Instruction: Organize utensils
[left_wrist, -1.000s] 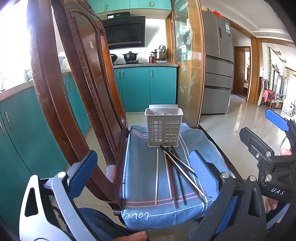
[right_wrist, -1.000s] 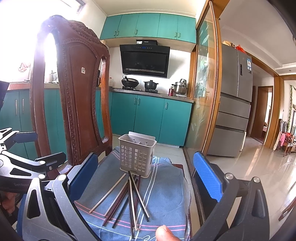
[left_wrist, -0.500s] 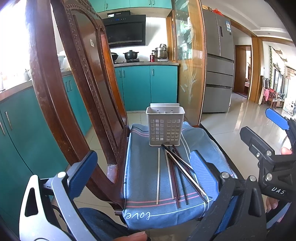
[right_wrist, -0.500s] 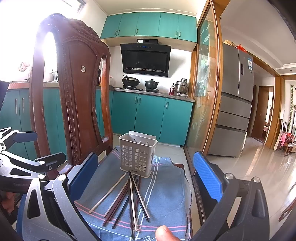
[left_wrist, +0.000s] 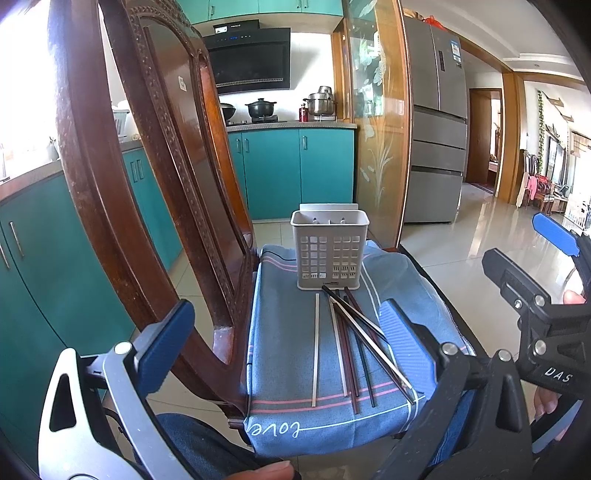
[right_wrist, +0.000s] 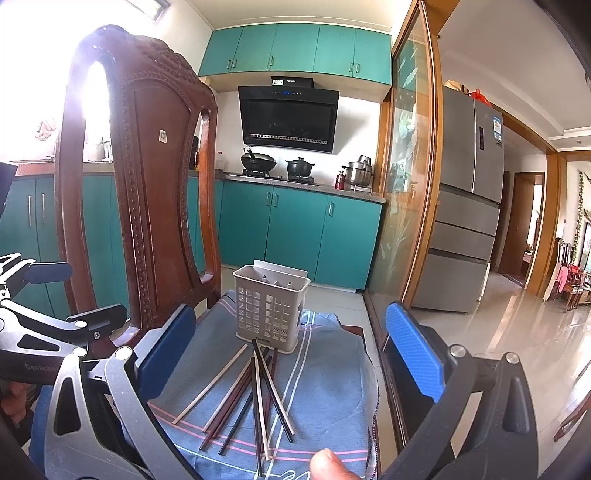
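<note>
Both grippers, left (left_wrist: 284, 343) & right (right_wrist: 291, 354), jaws apart, w/ chair back (left_wrist: 155, 184) beside chopsticks (left_wrist: 347, 347) & basket (left_wrist: 330, 254).

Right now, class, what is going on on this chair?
A person holds tongs in each hand over a chair seat covered by a blue cloth. The left tongs and right tongs are both open and empty. Loose chopsticks lie on the cloth before an empty grey holder. Nothing is sorted yet.

The utensil holder (left_wrist: 330, 254) stands on the cloth-covered chair seat (left_wrist: 284, 354), chopsticks (left_wrist: 351, 343) lying before it.
</note>
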